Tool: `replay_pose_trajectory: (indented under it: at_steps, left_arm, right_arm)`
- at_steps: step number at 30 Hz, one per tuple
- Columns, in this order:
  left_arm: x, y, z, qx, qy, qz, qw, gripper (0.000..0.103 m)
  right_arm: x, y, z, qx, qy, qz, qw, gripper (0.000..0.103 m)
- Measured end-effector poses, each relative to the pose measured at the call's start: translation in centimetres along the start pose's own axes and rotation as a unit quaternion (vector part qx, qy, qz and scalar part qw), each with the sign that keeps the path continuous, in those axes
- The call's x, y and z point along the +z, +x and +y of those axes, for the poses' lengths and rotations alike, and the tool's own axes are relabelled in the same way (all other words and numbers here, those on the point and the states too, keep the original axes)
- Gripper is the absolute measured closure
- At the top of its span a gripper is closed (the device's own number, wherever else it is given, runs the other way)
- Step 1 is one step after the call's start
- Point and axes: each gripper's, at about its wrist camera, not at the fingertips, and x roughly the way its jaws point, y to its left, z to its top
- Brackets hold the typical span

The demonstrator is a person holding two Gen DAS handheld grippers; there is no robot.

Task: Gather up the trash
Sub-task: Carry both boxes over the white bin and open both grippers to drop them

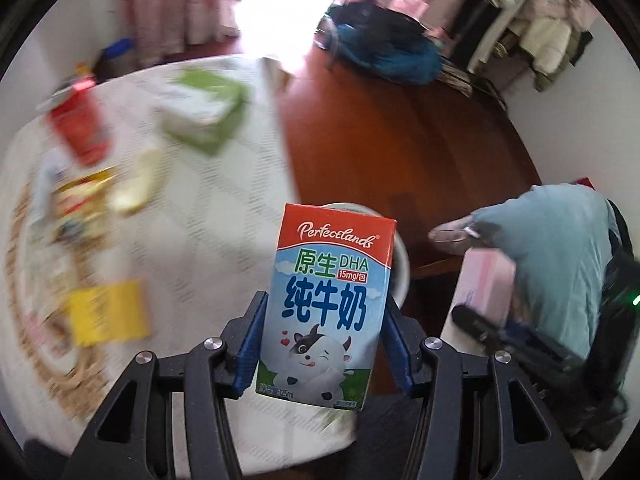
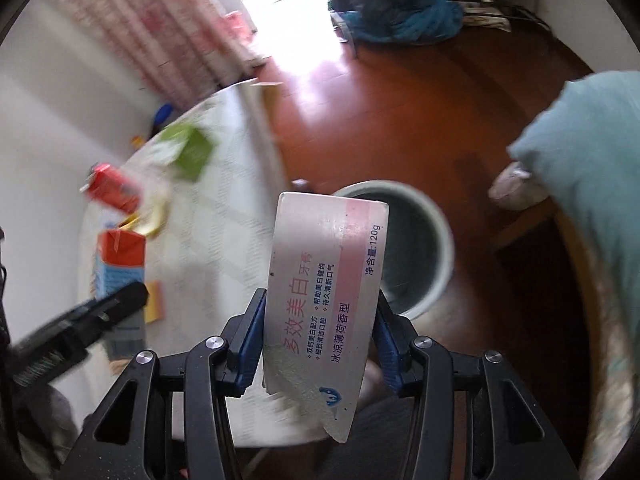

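On the left, my left gripper (image 1: 324, 336) is clamping its jaws on the milk carton (image 1: 326, 300) over the tabletop (image 1: 208, 216) edge. To the right, my right gripper (image 2: 318, 340) is gripping the toothpaste box (image 2: 326, 304) beside the bin (image 2: 436, 240).

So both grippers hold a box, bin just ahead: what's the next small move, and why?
Probably carry the right gripper forward until its toothpaste box is over the bin, then release: the box's top only overlaps the near rim. The left gripper with its milk carton can follow.
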Motion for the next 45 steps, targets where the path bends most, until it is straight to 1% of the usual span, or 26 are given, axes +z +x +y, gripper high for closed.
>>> replay_pose_trajectory:
  at_steps: [2,3,4,6,7,10,13,14,15,16,17,18,19,20,21,23,25,26,30,34,39,45]
  left_arm:
    - [2.1,3.2,-1.1,-0.013,0.002,0.028,0.9995,0.053]
    - [2.7,4.4,-1.8,-0.019,0.005,0.039,0.9991,0.053]
    - [3.6,6.1,-2.3,-0.02,0.008,0.053,0.9984,0.053]
    - [4.9,8.2,-3.2,-0.022,0.015,0.073,0.9969,0.053]
    - [5.6,9.4,-3.5,-0.02,0.016,0.084,0.9962,0.053]
    - [6.5,11.0,-4.3,-0.03,0.02,0.107,0.9936,0.053]
    - [7.3,12.5,-4.3,-0.024,0.022,0.126,0.9915,0.052]
    - [7.6,12.8,-4.3,-0.023,0.021,0.129,0.9911,0.046]
    - [7.8,12.9,-4.1,-0.023,0.018,0.131,0.991,0.037]
    - [8.0,12.9,-3.8,-0.024,0.013,0.129,0.9913,0.018]
    - [8.0,12.9,-3.7,-0.023,0.008,0.124,0.9919,0.01]
    - [8.0,12.8,-3.4,-0.019,0.005,0.122,0.9924,0.009]
    - [7.9,12.8,-3.5,-0.015,0.003,0.121,0.9926,0.009]
    - [7.8,12.9,-3.6,-0.006,0.006,0.119,0.9929,0.009]
    - [7.6,12.9,-3.7,0.001,0.009,0.115,0.9933,0.009]
    - [7.3,12.6,-3.6,0.02,0.021,0.107,0.9938,0.009]
    - [6.9,12.4,-3.6,0.047,0.036,0.096,0.9936,0.009]
    - [6.7,12.2,-3.6,0.062,0.045,0.088,0.9932,0.009]
    - [5.8,11.5,-3.9,0.102,0.071,0.062,0.9903,0.009]
    - [4.7,10.2,-4.3,0.118,0.084,0.044,0.9885,0.009]
    - [3.1,7.9,-4.4,0.136,0.093,0.019,0.9862,0.009]
    - [0.9,4.6,-4.8,0.143,0.098,-0.008,0.9848,0.009]
  right_arm:
    - [1.3,1.8,-3.2,-0.007,0.02,0.013,1.0,0.052]
    - [1.7,2.7,-4.2,-0.011,0.024,0.019,0.999,0.052]
    - [2.1,3.7,-5.0,-0.011,0.03,0.024,0.999,0.052]
    - [2.7,5.0,-6.6,-0.011,0.038,0.033,0.999,0.052]
    - [2.6,5.5,-6.9,-0.011,0.04,0.036,0.998,0.052]
    - [3.1,7.9,-7.8,-0.009,0.051,0.047,0.998,0.052]
    - [3.6,9.6,-8.0,-0.007,0.054,0.054,0.997,0.052]
    - [3.8,10.1,-7.9,-0.005,0.053,0.057,0.997,0.052]
    - [3.9,10.7,-7.8,-0.001,0.052,0.06,0.997,0.051]
    - [4.1,11.4,-7.8,0.004,0.054,0.066,0.996,0.049]
    - [4.2,12.0,-7.9,0.005,0.055,0.072,0.996,0.045]
    - [4.3,12.6,-8.0,0.003,0.056,0.076,0.996,0.031]
    - [4.3,13.0,-8.2,-0.003,0.063,0.08,0.995,0.02]
    - [4.3,13.3,-8.3,-0.003,0.067,0.079,0.995,0.003]
    - [4.2,13.4,-8.4,-0.009,0.068,0.079,0.995,0.001]
    - [4.1,13.6,-8.3,-0.028,0.062,0.08,0.994,0.001]
    - [3.8,13.5,-8.4,-0.039,0.061,0.079,0.994,0.001]
    - [3.7,13.4,-8.4,-0.043,0.059,0.078,0.994,0.001]
    - [3.3,12.6,-8.1,-0.061,0.053,0.075,0.994,0.001]
    - [2.8,11.3,-7.8,-0.067,0.052,0.067,0.994,0.001]
    - [1.9,8.7,-7.3,-0.075,0.05,0.048,0.995,0.001]
    - [0.2,4.9,-6.7,-0.085,0.044,0.023,0.995,0.001]
